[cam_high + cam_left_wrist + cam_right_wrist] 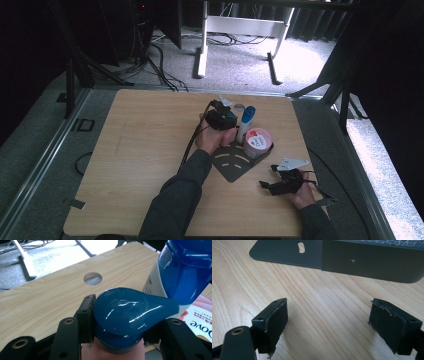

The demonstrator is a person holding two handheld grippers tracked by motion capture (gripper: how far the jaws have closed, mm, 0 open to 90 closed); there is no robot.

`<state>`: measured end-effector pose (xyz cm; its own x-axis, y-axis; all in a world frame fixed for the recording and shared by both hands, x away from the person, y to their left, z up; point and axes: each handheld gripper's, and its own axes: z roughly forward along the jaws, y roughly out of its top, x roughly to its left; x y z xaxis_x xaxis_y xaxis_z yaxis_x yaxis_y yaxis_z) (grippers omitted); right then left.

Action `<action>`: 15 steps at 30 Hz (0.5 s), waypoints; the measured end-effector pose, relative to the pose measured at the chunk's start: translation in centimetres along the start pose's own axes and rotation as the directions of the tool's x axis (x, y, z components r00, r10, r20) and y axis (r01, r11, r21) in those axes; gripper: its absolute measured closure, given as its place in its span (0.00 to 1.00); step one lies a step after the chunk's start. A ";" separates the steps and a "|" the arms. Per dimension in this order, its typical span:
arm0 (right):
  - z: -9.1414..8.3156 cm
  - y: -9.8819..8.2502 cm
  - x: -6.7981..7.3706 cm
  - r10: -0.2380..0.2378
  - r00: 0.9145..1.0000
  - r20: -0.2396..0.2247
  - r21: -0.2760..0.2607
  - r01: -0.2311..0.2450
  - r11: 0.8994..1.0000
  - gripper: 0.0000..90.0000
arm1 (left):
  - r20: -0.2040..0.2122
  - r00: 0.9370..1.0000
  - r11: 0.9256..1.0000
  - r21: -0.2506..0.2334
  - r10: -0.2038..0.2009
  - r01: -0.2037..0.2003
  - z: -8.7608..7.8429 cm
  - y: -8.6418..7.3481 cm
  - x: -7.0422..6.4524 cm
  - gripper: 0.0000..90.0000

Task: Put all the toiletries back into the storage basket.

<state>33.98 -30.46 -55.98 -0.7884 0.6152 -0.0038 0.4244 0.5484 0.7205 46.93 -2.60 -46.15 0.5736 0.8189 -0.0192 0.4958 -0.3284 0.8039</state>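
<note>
My left gripper (117,323) is shut on the teal flip cap (125,310) of a bottle; its black pads press the cap from both sides, and a pale pink body shows just below. In the high view the left gripper (221,117) is at the table's far middle. Right beside it stands a white bottle with a blue cap (246,121) (180,272). A round red-and-white Dove tub (258,141) (202,320) sits just behind that bottle. My right gripper (268,176) (328,322) rests open near the front right, nothing between its pads.
A dark metal plate with slots (231,164) (362,257) lies on the wooden table (140,150), its upright wall close ahead of the right gripper. A round hole (239,106) (92,278) is cut in the tabletop near the far edge. Desk legs and cables cross the floor beyond the table.
</note>
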 end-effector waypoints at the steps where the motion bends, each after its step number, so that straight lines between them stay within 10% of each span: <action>1: 0.0 0.0 0.0 0.000 1.000 0.000 0.000 0.000 1.000 0.17 | -0.001 1.000 1.000 -0.002 -0.001 0.001 0.0 0.0 0.0 0.59; 15: 0.0 0.0 0.0 0.000 1.000 0.000 0.001 0.000 1.000 0.17 | -0.026 0.999 1.000 -0.011 -0.025 0.025 0.4 0.0 -0.6 0.59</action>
<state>33.98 -30.47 -55.98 -0.7885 0.6151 -0.0041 0.4245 0.5491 0.7199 46.86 -3.34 -46.36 0.5438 0.8389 -0.0241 0.5030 -0.3028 0.8095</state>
